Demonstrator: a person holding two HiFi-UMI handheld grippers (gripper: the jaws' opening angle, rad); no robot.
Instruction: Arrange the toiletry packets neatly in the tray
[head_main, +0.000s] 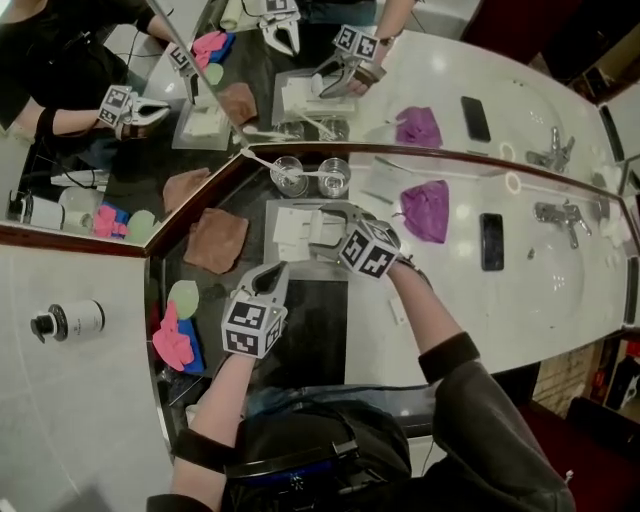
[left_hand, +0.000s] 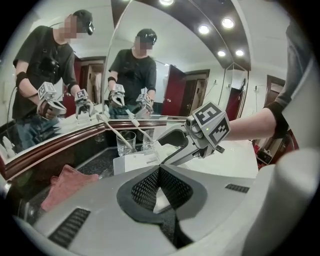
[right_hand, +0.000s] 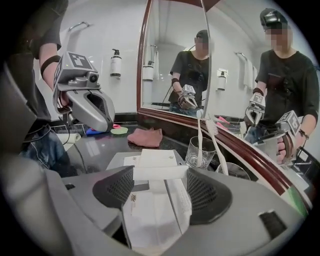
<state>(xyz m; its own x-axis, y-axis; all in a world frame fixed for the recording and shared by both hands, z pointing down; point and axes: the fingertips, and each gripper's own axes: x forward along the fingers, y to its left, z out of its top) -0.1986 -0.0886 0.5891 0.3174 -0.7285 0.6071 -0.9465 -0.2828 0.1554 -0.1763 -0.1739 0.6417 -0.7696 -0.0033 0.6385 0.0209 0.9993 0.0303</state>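
A dark bathroom counter beneath a mirror is shown, with two hand-held tongs reaching over it.

The right tongs are closed on a flat white packet, which is clamped across its width between the two pads, so the jaws are kept partly apart by it. Directly under and just beyond these jaws a grey tray is seen, with more white packets laid flat in it. The held packet is poised just above them.

The left tongs are fully shut, tips meeting, and nothing is gripped. They are held to the left of the right tongs and nearer the person, over dark counter, with the tray just beyond their tips. A pale patch is glimpsed through the gap under the closed jaws; what it is cannot be made out.

Beyond the right tongs' tips and a little to their right, two glasses are stood side by side, a toothbrush in each. Further off to the left, a brown cloth is laid on the counter.
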